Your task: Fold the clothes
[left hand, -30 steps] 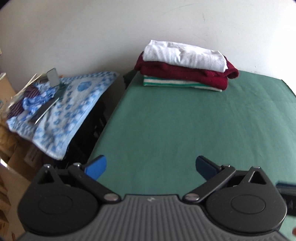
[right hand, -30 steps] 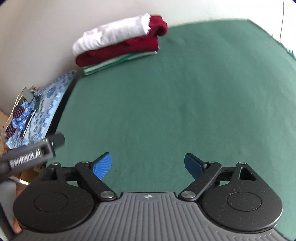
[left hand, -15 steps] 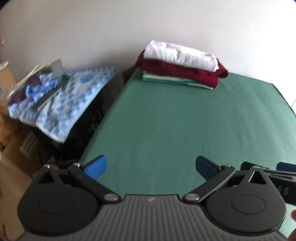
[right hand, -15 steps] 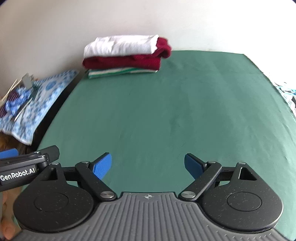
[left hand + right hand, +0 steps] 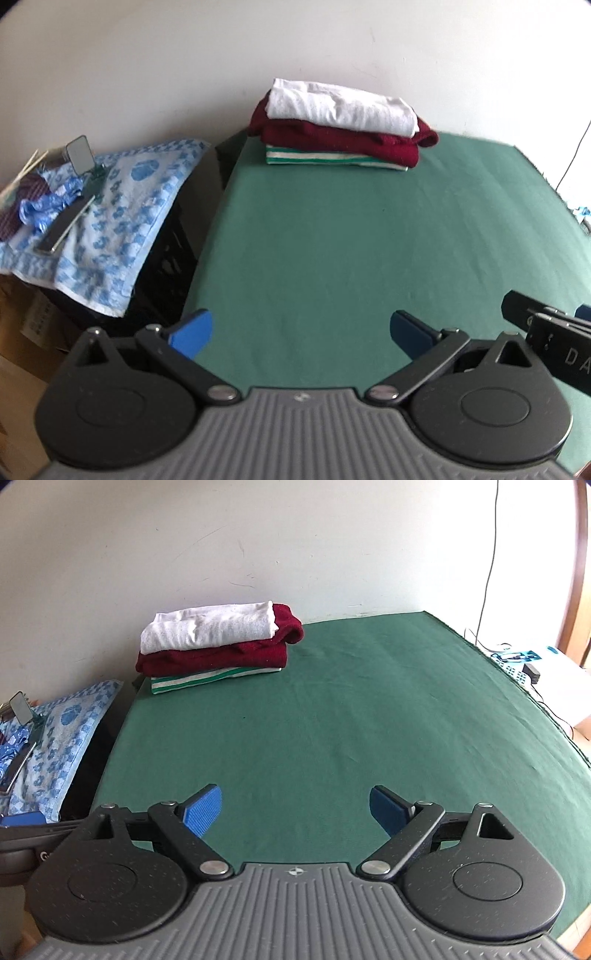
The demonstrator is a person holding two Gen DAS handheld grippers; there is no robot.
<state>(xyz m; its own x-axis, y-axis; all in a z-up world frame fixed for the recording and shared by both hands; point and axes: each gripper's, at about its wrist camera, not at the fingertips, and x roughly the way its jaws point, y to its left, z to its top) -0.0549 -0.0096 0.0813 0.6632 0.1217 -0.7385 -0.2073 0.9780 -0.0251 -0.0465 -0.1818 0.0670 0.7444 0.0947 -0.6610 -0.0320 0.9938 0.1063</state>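
Observation:
A stack of folded clothes (image 5: 343, 129) (image 5: 218, 646) sits at the far left corner of the green-covered table (image 5: 369, 240) (image 5: 351, 720), against the wall: a white garment on top, a dark red one under it, a green-and-white striped one at the bottom. My left gripper (image 5: 301, 332) is open above the table's near left edge, holding nothing. My right gripper (image 5: 295, 806) is open over the near middle of the table, also holding nothing. Both are far from the stack. The right gripper's black body (image 5: 554, 350) shows at the right edge of the left wrist view.
Left of the table stands a black unit draped with a blue-and-white patterned towel (image 5: 110, 221) (image 5: 55, 746), with a phone (image 5: 64, 225), a small mirror (image 5: 79, 153) and blue cloth on it. Cables and small items (image 5: 517, 664) lie beyond the table's right edge.
Both grippers have swung and pulled back, so the stack now sits more centred and farther off. Both stayed open. The right gripper's body has come into the left wrist view.

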